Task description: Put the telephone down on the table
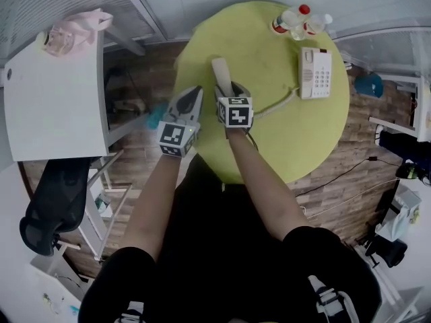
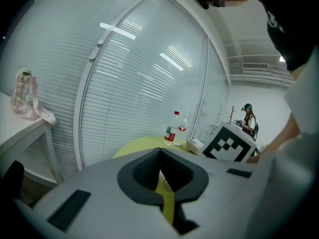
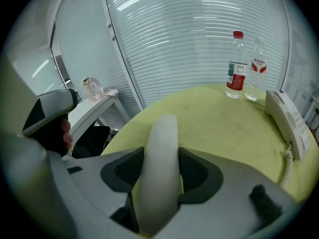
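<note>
The white telephone handset (image 1: 219,71) juts forward over the round green table (image 1: 269,147), with my right gripper (image 1: 226,90) shut on its lower part. In the right gripper view the handset (image 3: 160,148) fills the gap between both dark pads, above the table (image 3: 224,123). A coiled cord (image 1: 276,105) runs from it to the white telephone base (image 1: 315,73), which lies on the table's right side, also seen as the base (image 3: 286,118). My left gripper (image 1: 194,96) hovers beside the right one at the table's left edge, its jaws closed on nothing (image 2: 160,152).
Two plastic bottles (image 1: 296,20) stand at the table's far edge, behind the telephone base. A white desk (image 1: 54,99) with a pink-strapped bottle (image 1: 67,36) is to the left, with a black chair (image 1: 50,200) below it. Cables lie on the floor at right.
</note>
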Motion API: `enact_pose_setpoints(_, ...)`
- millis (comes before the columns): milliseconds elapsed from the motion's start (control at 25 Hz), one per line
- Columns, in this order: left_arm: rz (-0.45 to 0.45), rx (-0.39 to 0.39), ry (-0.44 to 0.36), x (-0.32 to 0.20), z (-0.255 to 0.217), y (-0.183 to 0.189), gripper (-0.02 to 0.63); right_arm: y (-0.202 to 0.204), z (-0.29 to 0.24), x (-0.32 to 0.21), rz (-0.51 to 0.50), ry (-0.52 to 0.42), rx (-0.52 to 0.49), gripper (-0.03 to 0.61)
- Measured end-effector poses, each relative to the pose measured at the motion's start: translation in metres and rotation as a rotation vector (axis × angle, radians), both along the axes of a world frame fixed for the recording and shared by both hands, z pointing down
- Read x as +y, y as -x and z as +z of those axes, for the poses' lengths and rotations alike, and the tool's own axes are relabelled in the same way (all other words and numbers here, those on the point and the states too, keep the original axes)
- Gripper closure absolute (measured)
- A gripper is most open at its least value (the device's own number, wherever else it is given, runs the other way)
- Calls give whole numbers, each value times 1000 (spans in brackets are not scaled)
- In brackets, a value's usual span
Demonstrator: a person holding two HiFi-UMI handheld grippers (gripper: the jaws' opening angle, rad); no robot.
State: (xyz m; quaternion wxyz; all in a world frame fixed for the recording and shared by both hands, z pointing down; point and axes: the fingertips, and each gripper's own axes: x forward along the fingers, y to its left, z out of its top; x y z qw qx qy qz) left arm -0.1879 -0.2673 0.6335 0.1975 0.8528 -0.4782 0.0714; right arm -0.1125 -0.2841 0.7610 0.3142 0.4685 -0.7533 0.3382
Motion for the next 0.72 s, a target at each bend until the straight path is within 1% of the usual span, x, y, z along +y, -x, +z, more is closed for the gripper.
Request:
enact_pose_setpoints(320, -3, -2, 12, 6, -3, 3, 604, 3, 10, 2, -27, 9, 60, 354)
enact_pose_setpoints(480, 15, -14, 9, 8, -11, 2, 604, 5, 8, 2, -31, 28, 53, 348)
enact_pose_setpoints(720, 46, -17, -30, 3, -33, -5, 604, -8, -34, -9, -6, -31, 16, 342)
